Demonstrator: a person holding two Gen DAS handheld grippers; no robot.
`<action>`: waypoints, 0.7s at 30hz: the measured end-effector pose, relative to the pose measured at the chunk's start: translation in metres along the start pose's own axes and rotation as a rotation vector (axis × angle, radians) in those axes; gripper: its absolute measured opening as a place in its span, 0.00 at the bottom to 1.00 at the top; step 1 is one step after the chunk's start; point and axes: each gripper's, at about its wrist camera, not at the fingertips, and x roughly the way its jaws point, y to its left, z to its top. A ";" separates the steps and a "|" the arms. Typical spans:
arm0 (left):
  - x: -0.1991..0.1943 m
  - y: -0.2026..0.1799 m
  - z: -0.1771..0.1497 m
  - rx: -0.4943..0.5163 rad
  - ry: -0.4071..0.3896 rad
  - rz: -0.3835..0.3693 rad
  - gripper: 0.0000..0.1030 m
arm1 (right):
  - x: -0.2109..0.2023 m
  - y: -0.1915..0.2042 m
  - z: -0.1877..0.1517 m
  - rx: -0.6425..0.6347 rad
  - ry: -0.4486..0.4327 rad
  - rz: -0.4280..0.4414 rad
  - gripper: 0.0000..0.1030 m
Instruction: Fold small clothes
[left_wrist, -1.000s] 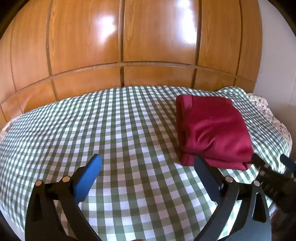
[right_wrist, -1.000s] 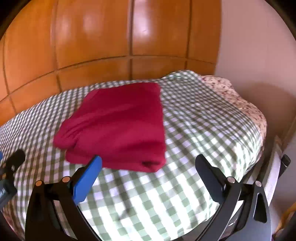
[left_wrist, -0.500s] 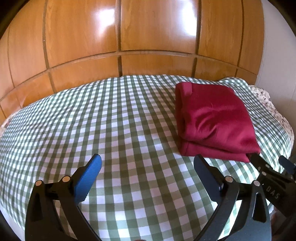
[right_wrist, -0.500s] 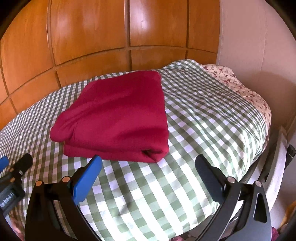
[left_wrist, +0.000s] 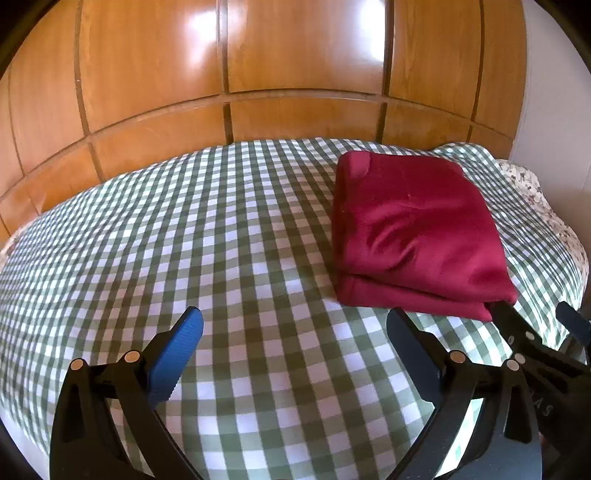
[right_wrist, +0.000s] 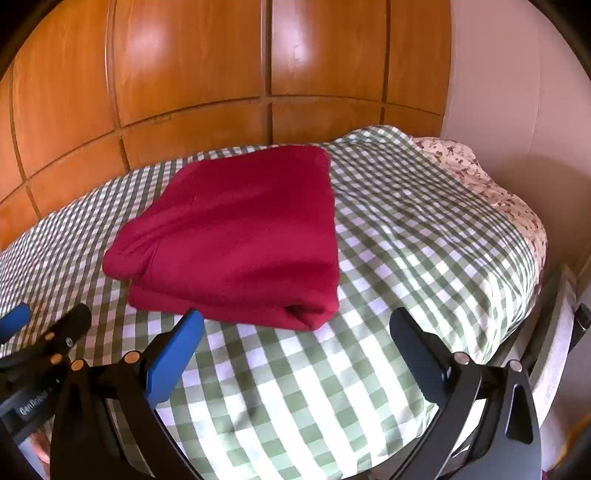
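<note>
On checked bedspread (left_wrist: 221, 229), folded red garment (right_wrist: 240, 236), underside hidden, both tongs agape

Left gripper (left_wrist: 295, 332) hovers over bed (left_wrist: 184, 240), jaws spread wide, nothing between them. Folded red garment (left_wrist: 413, 229) lies flat on green-checked cover, right of centre. Right gripper (left_wrist: 539, 332) at right edge, 1 finger touching garment's near corner. Wooden panelled wall (left_wrist: 258, 74) behind bed.

"GenRobot" on left tongs (right_wrist: 44, 325)
</note>
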 end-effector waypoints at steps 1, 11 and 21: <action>-0.002 -0.002 0.000 0.005 -0.005 0.000 0.96 | 0.000 -0.002 0.001 0.006 -0.005 -0.003 0.98; -0.017 -0.007 -0.003 0.027 -0.029 -0.016 0.96 | -0.007 -0.011 0.008 0.057 -0.018 -0.010 0.98; -0.034 -0.002 -0.005 0.038 -0.072 -0.017 0.96 | -0.017 -0.002 0.007 0.042 -0.029 0.010 0.98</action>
